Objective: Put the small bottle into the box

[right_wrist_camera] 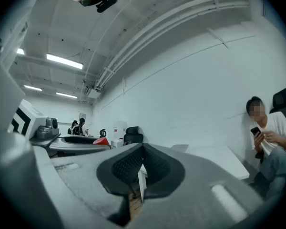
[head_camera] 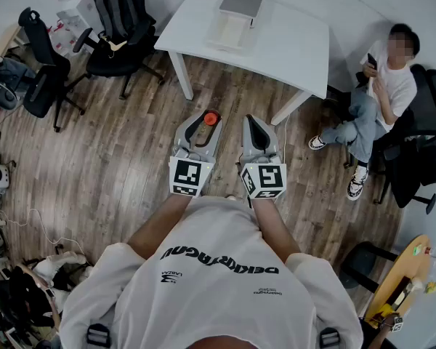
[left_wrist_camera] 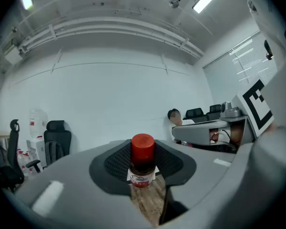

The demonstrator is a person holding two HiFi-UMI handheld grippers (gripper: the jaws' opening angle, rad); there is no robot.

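Left tool [left_wrist_camera: 143,170] first: its jaws are clamped on the small bottle [left_wrist_camera: 142,160], pinched at the body between the 2 dark pads, red cap [left_wrist_camera: 142,147] poking up above them. From the head view, that same cap shows at the tip of the left tool [head_camera: 203,124], held out over the wooden floor [head_camera: 116,166] in front of the person. Right tool [head_camera: 256,128] rides just beside it, level with it, jaws drawn together with nothing in them; its own view confirms the pads [right_wrist_camera: 128,166] meeting on a thin slit.

Ahead, well apart from both tools, stands the white table [head_camera: 291,46] with the box [head_camera: 231,29] on it. A seated person [head_camera: 381,93] is off to the right, black office chairs [head_camera: 120,27] to the left.
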